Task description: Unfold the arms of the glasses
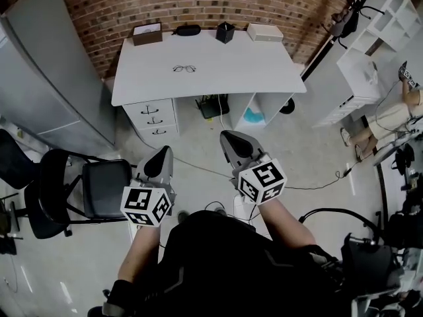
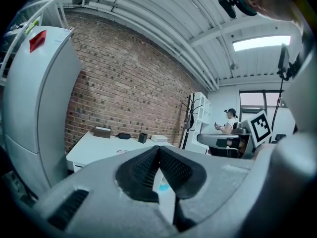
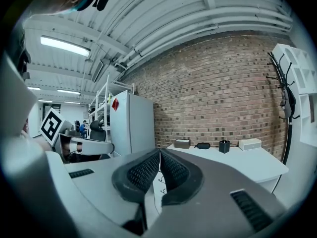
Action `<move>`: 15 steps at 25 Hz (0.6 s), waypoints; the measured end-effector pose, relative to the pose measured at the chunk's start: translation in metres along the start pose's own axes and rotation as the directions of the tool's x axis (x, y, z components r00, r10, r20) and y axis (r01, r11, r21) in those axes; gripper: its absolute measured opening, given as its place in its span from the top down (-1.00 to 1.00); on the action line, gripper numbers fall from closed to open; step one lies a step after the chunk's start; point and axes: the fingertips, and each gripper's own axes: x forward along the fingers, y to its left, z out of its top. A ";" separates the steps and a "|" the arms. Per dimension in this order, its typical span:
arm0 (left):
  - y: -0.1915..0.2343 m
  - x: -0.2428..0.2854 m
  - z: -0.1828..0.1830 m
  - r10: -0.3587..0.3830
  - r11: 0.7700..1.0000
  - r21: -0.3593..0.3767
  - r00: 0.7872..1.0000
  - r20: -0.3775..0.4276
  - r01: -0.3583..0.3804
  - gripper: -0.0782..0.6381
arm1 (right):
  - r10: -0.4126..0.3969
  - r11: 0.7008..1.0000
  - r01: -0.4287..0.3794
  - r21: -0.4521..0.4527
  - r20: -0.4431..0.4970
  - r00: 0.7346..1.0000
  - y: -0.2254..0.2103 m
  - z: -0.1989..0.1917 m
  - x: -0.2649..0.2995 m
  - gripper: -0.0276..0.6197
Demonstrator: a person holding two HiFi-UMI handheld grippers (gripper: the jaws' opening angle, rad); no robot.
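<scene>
The glasses point(image 1: 184, 69), thin and dark-framed, lie on the white desk point(image 1: 264, 71), far ahead of me; whether their arms are folded cannot be told from here. Both grippers hang over the floor, well short of the desk. My left gripper point(image 1: 160, 156) is shut with nothing in it, its ribbed pads point(image 2: 148, 165) meeting at the tip. My right gripper point(image 1: 232, 139) is shut and empty too, pads point(image 3: 173, 168) pressed together. In the left gripper view the glasses point(image 2: 121, 151) are a faint mark on the desk top point(image 2: 94, 144).
Along the desk's back edge stand a brown box point(image 1: 147, 34), a black case point(image 1: 187, 30), a black cup point(image 1: 225, 32) and a white box point(image 1: 265, 32). Drawers point(image 1: 153, 117) sit under the desk. A black chair point(image 1: 79, 190) stands left, a grey fridge point(image 1: 39, 78) behind it, white shelves point(image 1: 370, 58) right.
</scene>
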 end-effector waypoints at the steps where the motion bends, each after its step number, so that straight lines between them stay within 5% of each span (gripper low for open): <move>1: 0.003 0.000 -0.001 -0.002 1.000 -0.001 1.000 -0.006 0.002 0.75 | 0.000 1.000 0.000 -0.003 -0.005 1.000 0.002 0.000 0.002 0.89; 15: 0.037 -0.010 -0.001 -0.110 0.993 -0.041 0.994 0.012 0.110 0.75 | -0.080 0.996 0.079 -0.052 -0.032 0.996 0.030 -0.001 0.024 0.89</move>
